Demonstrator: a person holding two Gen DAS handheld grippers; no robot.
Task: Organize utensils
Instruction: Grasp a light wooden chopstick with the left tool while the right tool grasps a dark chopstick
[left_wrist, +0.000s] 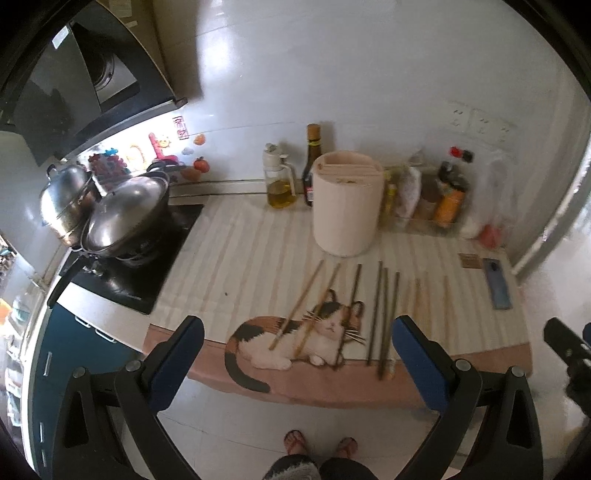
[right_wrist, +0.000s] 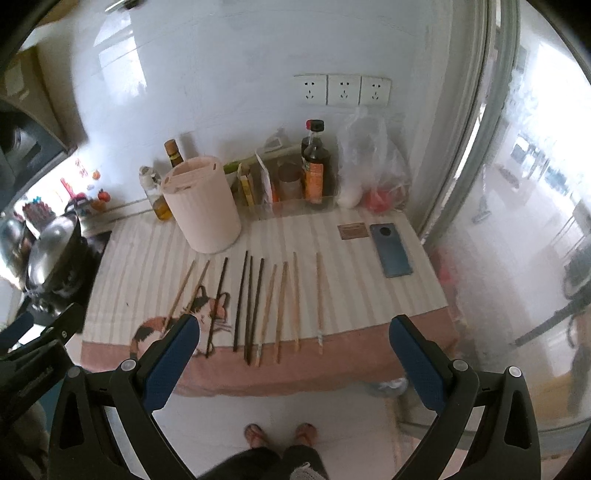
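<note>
**Chopsticks laid out, both grippers empty**

Left wrist view: my left gripper (left_wrist: 297, 341) hangs above the front edge of the counter, its blue-padded fingers (left_wrist: 177, 363) spread wide with nothing between them. Between the fingers I see the cat-print cloth (left_wrist: 221, 254) covering the counter, and the chopsticks (left_wrist: 373, 314) lie on it in a loose row, tips pointing toward twelve o'clock. Two pale ones at the row's nine o'clock end are tilted and cross the cat picture. At twelve o'clock from the row stands the beige holder (left_wrist: 347, 203), upright, apart from the sticks. An oil bottle (left_wrist: 279, 182) sits at its nine o'clock, a lidded wok (left_wrist: 125, 218) farther that way on the stove. A phone (left_wrist: 496, 284) lies at three o'clock of the row.

Right wrist view: my right gripper (right_wrist: 293, 341) is likewise wide open and holds nothing, hovering off the counter's front edge. Dark chopsticks sit mid-row, pale ones on either side. The holder stands at eleven o'clock from them, the phone at two o'clock. My feet (right_wrist: 280, 434) show at six o'clock on the floor.
</note>
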